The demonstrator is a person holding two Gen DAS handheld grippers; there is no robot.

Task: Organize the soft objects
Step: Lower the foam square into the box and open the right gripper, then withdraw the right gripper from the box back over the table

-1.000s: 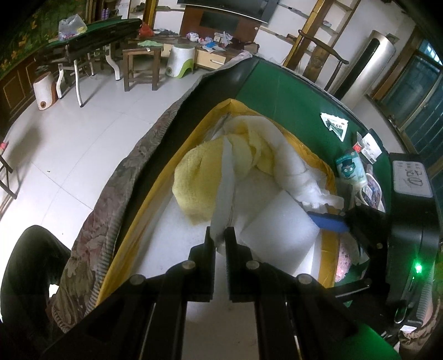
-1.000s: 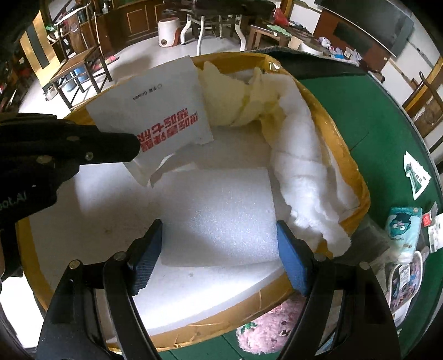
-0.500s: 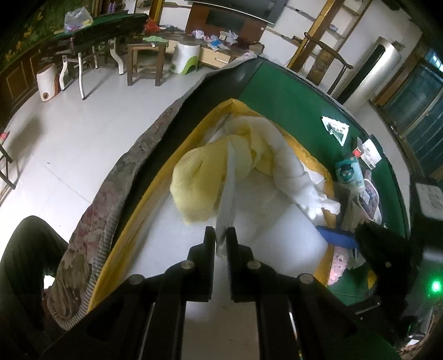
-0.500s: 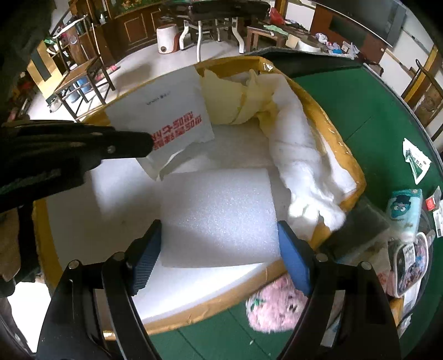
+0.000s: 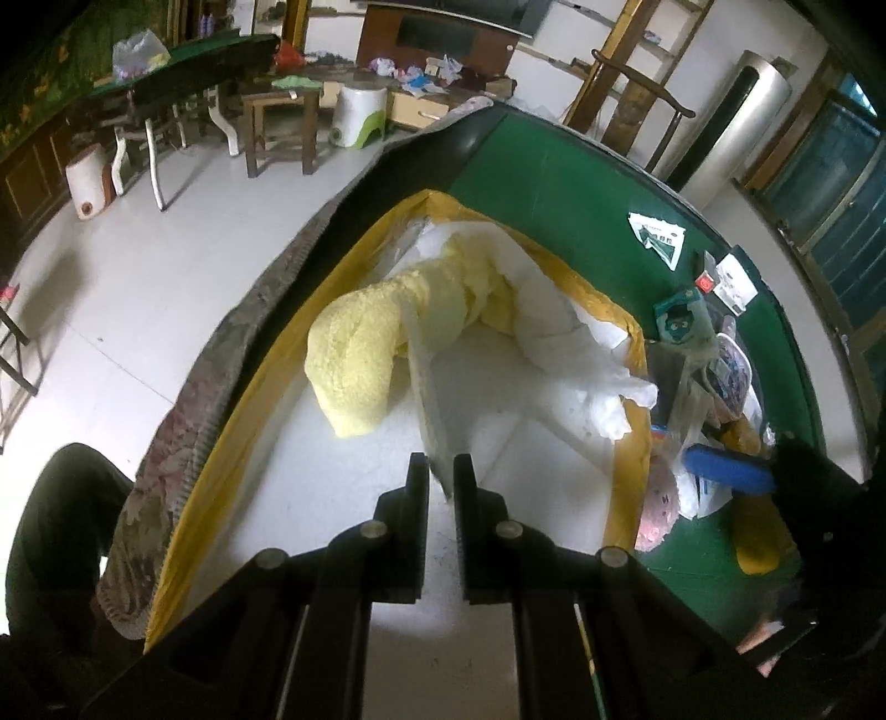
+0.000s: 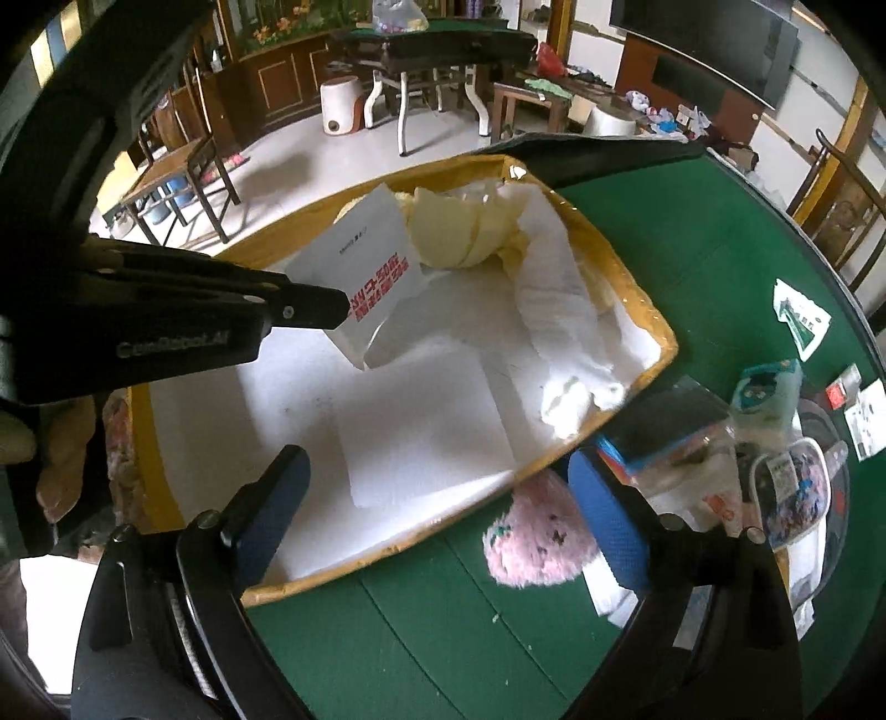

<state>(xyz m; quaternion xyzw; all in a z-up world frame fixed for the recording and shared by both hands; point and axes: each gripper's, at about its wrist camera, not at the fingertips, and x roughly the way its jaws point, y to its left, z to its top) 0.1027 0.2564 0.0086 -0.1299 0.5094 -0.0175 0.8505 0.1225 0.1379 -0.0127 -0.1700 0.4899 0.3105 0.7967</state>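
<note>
Pretty cluttered room: pale tiled floor (image 5: pixel 166 288), dark wooden stool (image 5: pixel 279 130), white-legged table (image 6: pixel 437 61) at the back, wall TV (image 6: pixel 703 39), windows (image 5: pixel 841 183) on the right.

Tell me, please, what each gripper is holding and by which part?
Left gripper pinches the white bag by its lower edge. Right gripper holds nothing; its jaws have just opened off the foam sheet.

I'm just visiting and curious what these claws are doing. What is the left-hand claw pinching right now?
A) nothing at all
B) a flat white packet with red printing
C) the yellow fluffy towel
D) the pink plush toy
B: the left gripper is shut on the white packet with red printing, held up over the yellow-rimmed box; the pink plush toy lies outside it on the green table.
</note>
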